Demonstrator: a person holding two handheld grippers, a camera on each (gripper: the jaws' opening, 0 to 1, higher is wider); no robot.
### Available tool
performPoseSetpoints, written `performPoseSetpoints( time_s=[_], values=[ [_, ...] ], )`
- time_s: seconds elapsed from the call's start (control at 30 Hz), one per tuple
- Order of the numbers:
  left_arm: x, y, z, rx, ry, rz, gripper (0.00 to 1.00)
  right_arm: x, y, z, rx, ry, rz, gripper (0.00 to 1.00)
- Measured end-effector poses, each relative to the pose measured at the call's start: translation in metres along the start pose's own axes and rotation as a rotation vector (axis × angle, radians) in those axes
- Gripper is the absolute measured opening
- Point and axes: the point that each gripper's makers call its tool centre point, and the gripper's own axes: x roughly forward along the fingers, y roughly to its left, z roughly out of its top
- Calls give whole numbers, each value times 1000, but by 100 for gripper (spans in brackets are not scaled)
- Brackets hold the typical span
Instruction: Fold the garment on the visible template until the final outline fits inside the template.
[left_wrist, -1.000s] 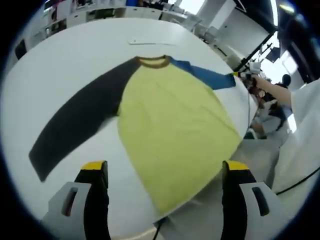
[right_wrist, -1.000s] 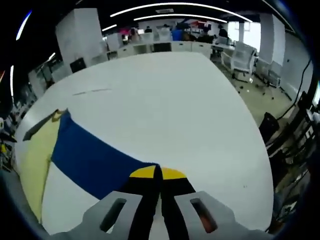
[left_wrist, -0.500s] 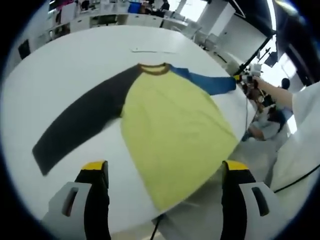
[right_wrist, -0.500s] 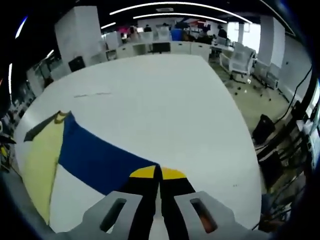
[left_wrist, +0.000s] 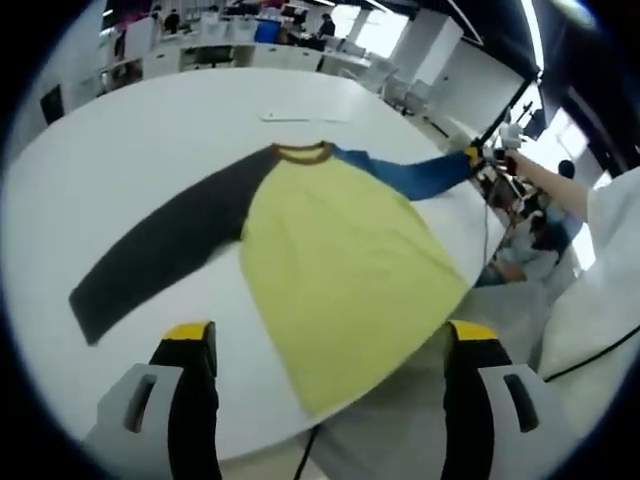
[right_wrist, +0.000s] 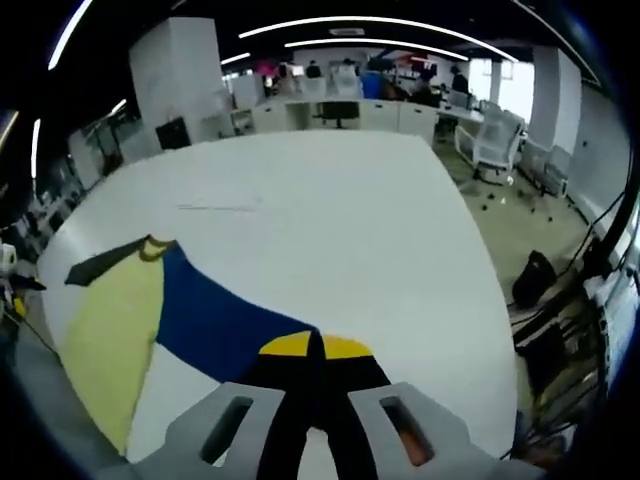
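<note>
Raglan shirt lies flat on your white table, yellow hem overhanging the near edge | your right gripper is clamped on the blue sleeve cuff | your left gripper hovers, jaws spread | thin strip, possibly tape, beyond the collar

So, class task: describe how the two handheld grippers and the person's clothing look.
Each gripper, left and right, has black jaws with yellow tips on pale grey bases with slotted holes. The person wears a white sleeve; a thin black cable crosses it.
</note>
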Motion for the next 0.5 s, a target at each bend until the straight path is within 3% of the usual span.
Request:
performPoseSetpoints(
  time_s=[0.3, 0.5],
  values=[
    [-12, -4, -4, 2, -37, 0, 91, -22, 19, 29, 0, -49, 3, 2],
    [-22, -7, -10, 8, -57, -4, 91, -39, 43, 54, -8, -91, 14, 2]
  ],
)
